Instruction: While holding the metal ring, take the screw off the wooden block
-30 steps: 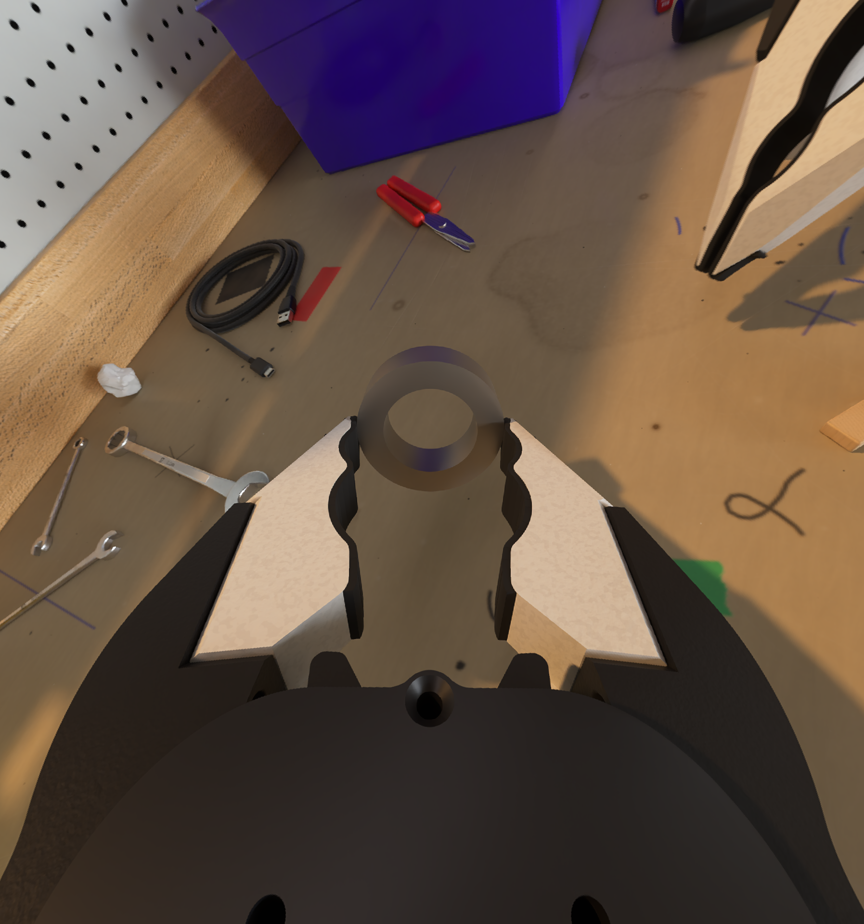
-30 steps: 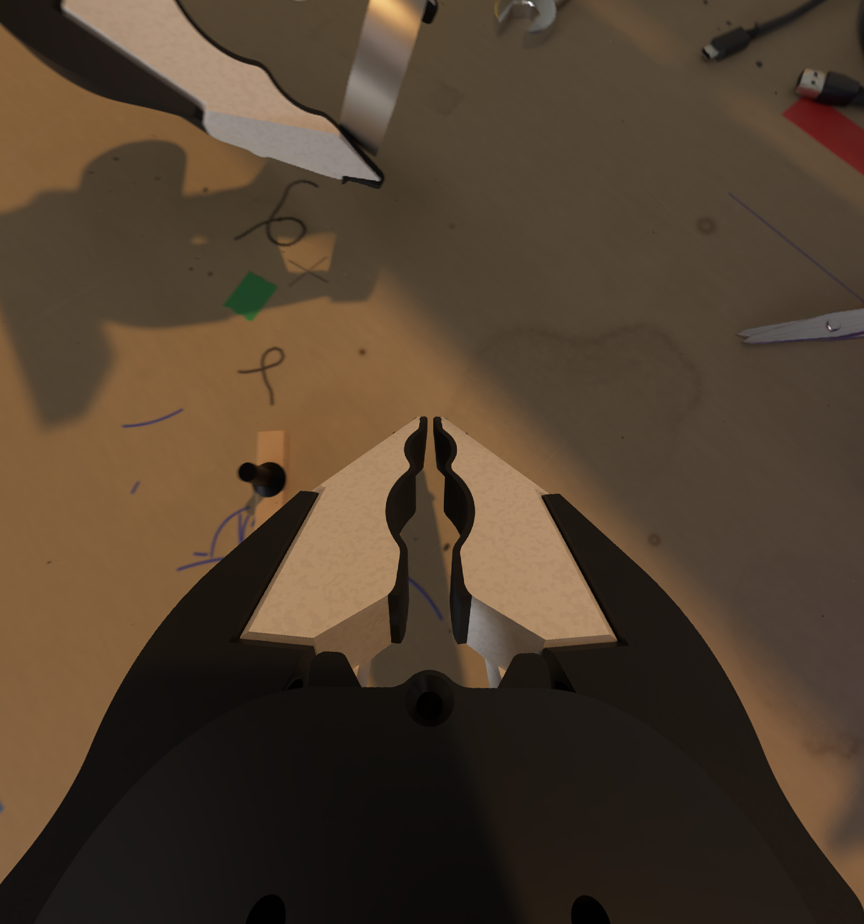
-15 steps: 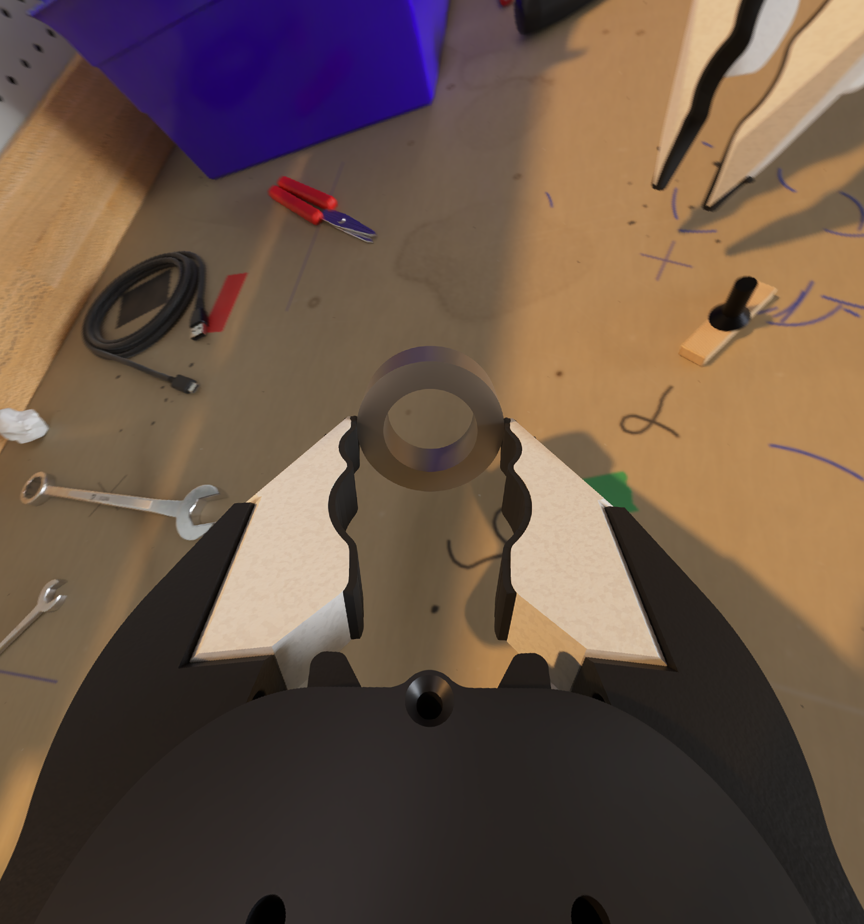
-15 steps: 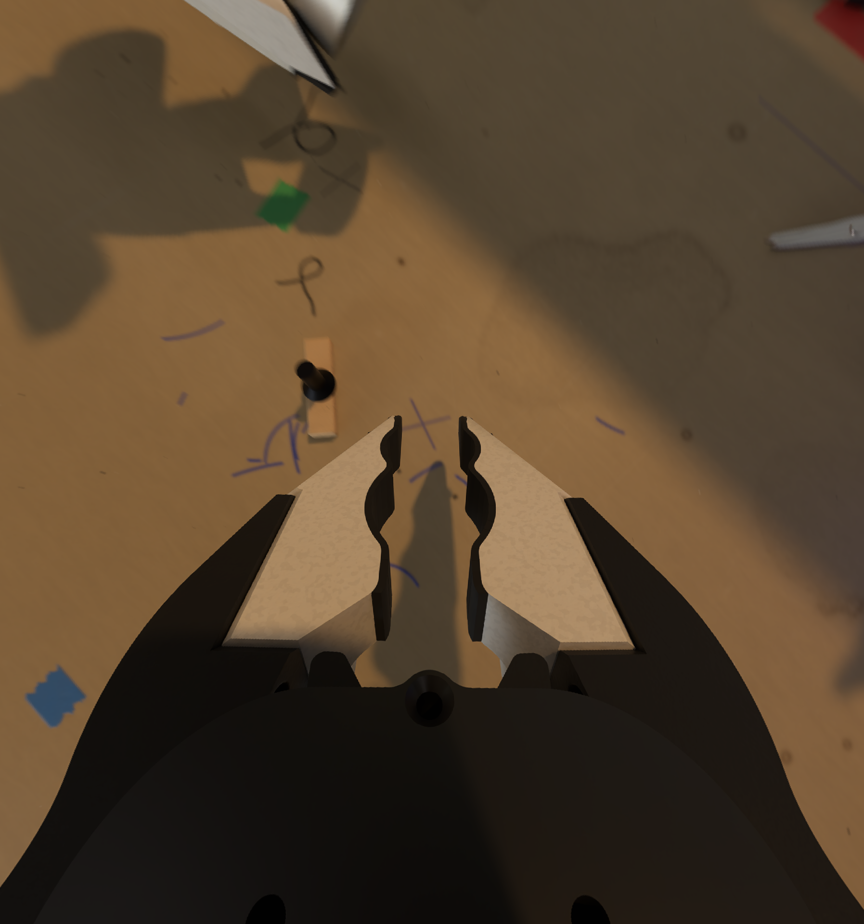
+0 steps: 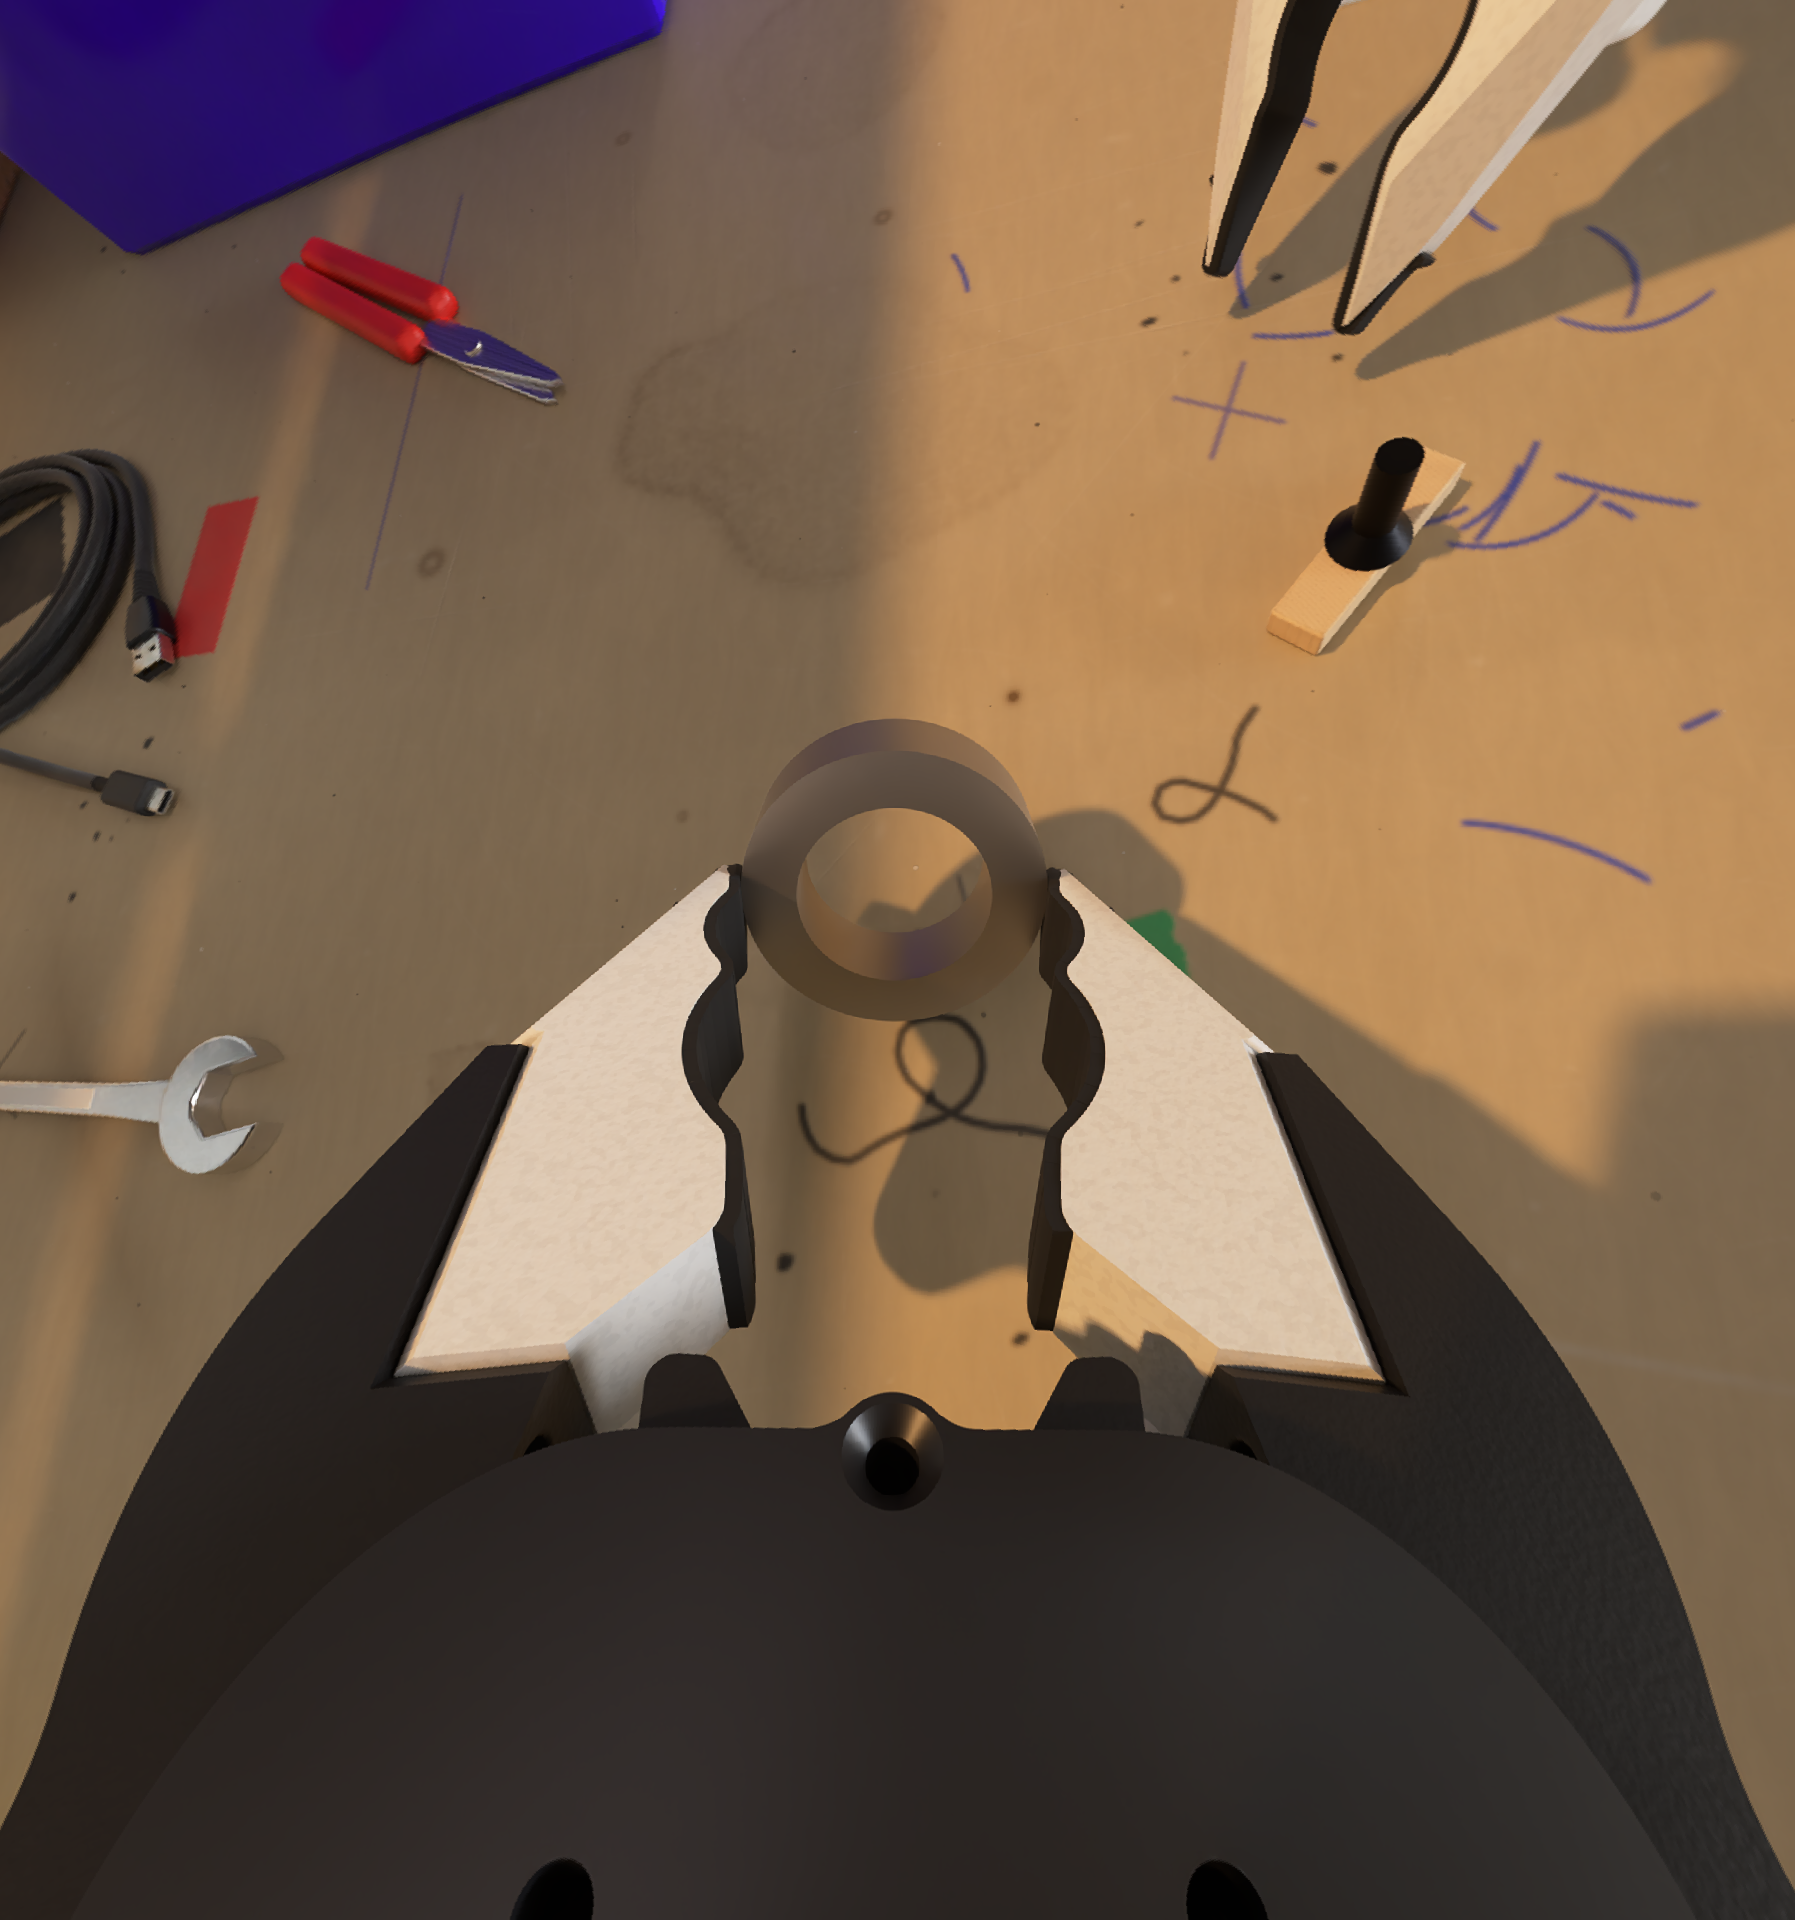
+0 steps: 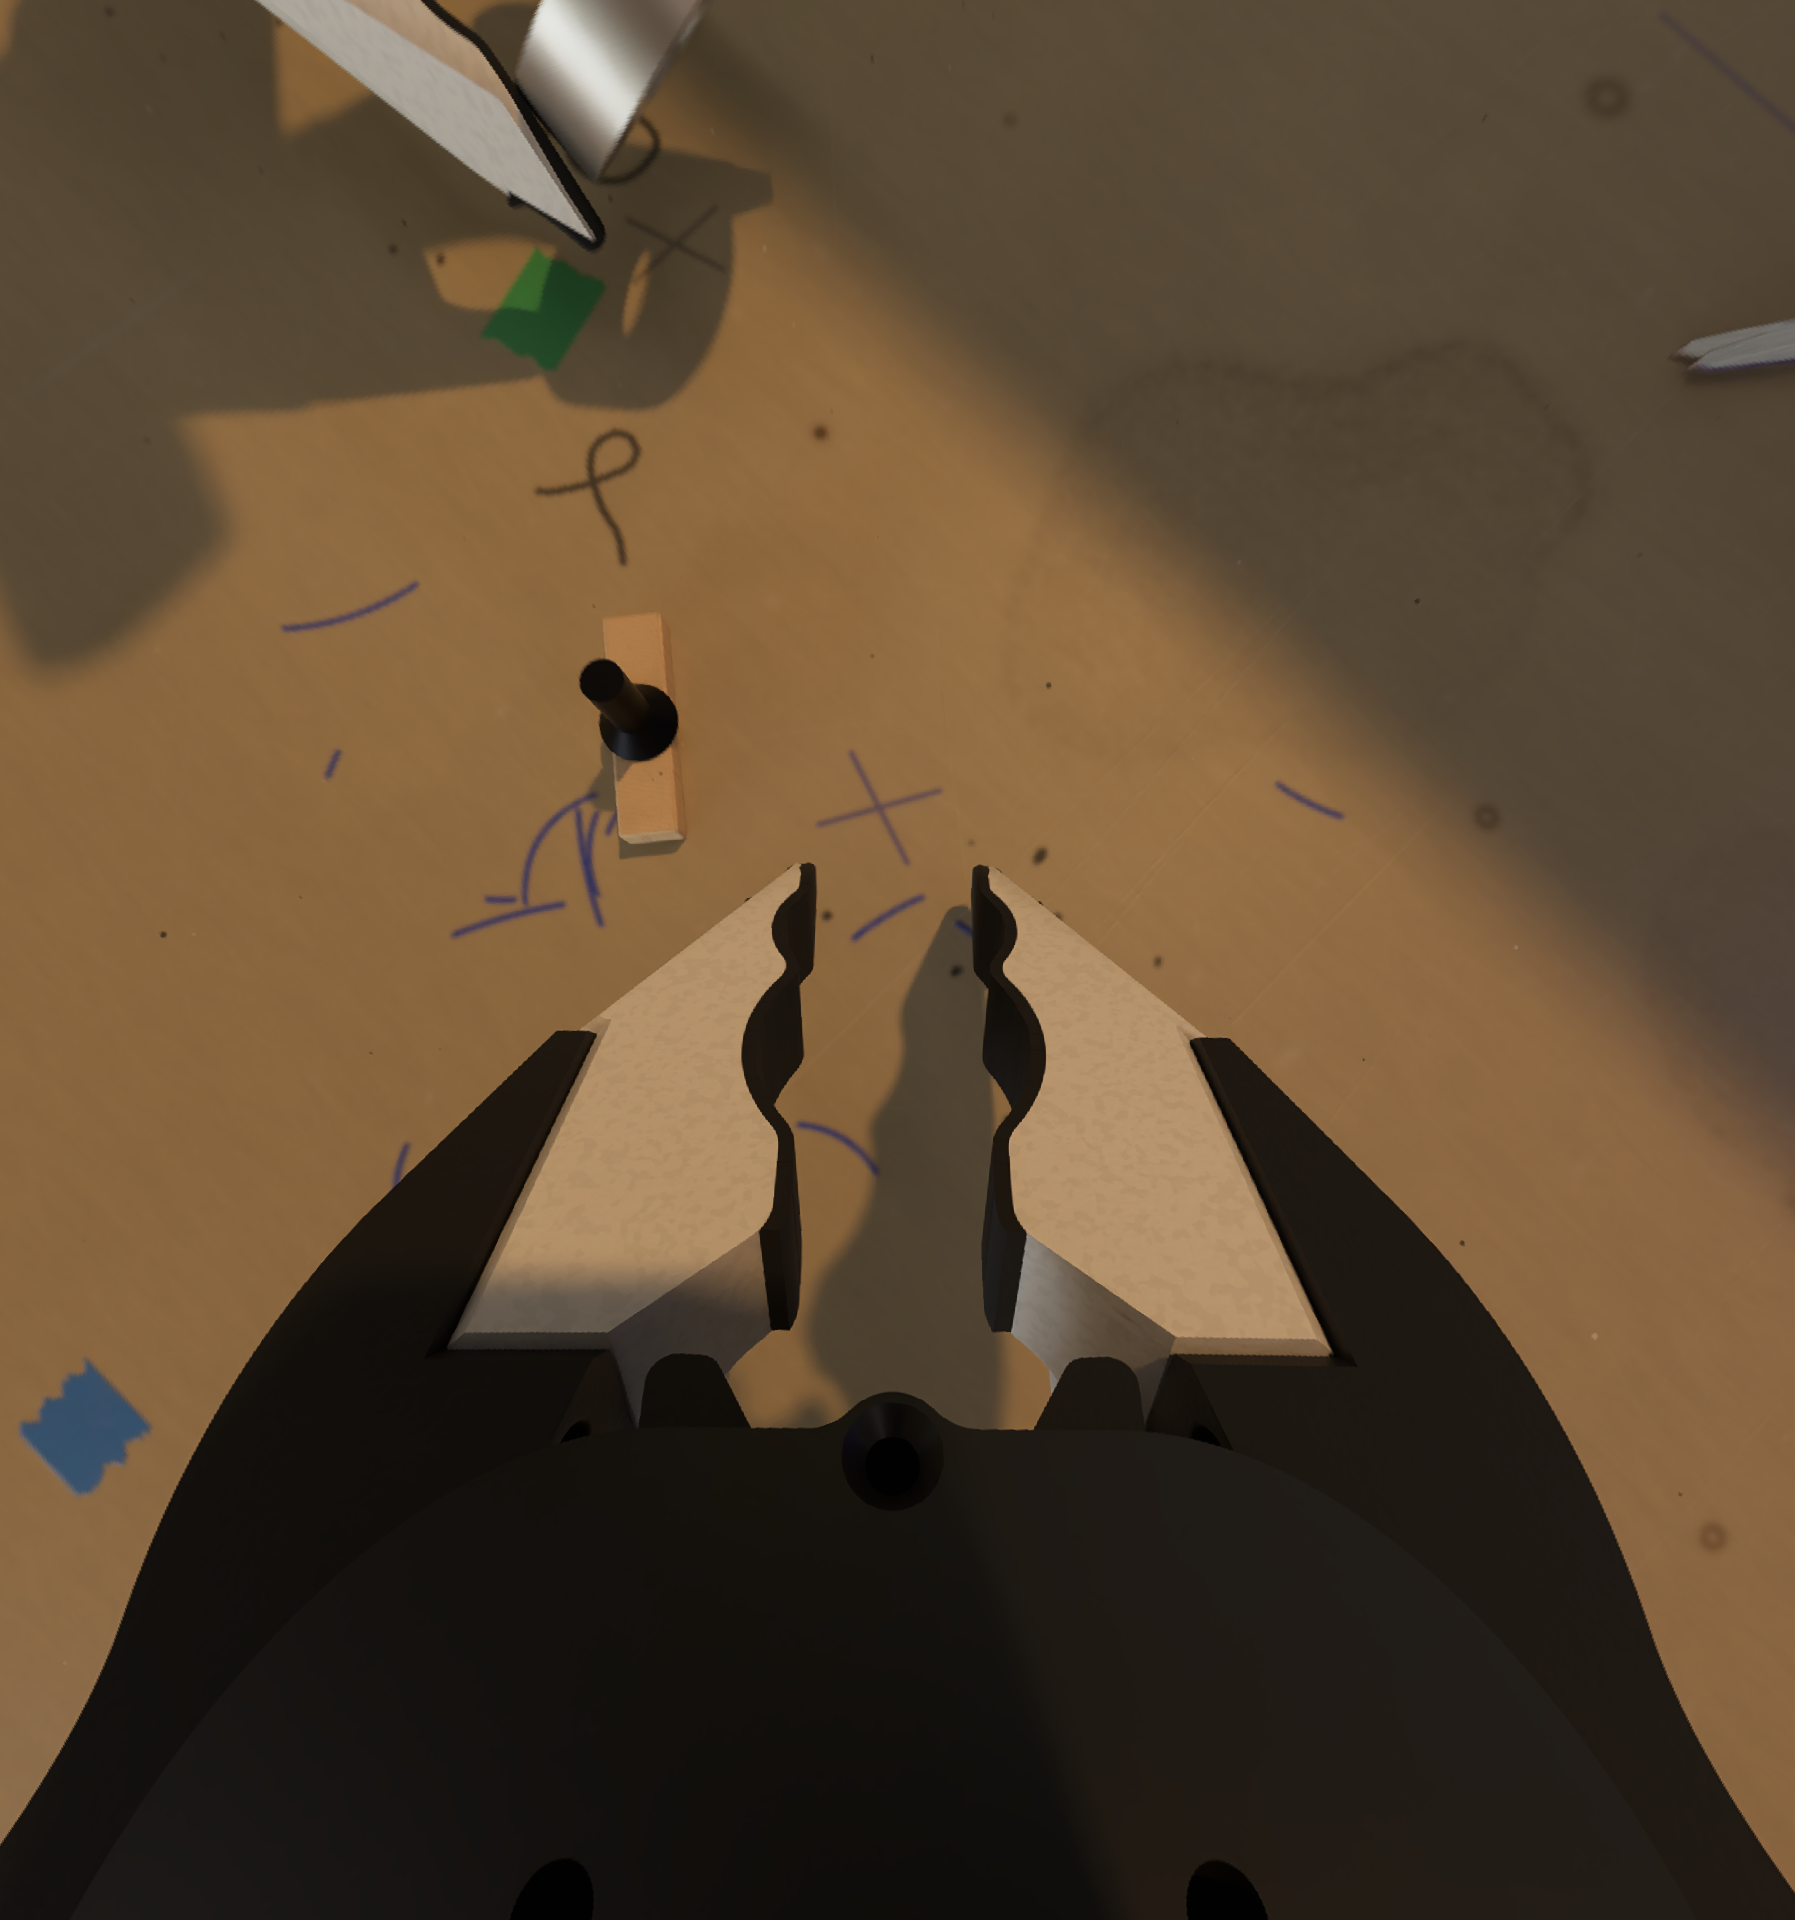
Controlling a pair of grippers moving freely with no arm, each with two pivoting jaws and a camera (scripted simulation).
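Note:
My left gripper is shut on the grey metal ring, held at the fingertips above the bench. A black screw stands head-down on a small wooden block at the right of the left wrist view. In the right wrist view the screw and the block lie ahead and left of my right gripper, which is open and empty above the bench. The right gripper also shows at the top right of the left wrist view, and the ring at the top of the right wrist view.
A purple bin stands at the top left. Red-handled scissors, a coiled black cable, a red tape strip and a wrench lie on the left. A green scrap and a blue scrap lie on the bench.
My right gripper has opened from shut and moved forward towards the screw and block. My left gripper, still holding the ring, has shifted so the block now shows to its right.

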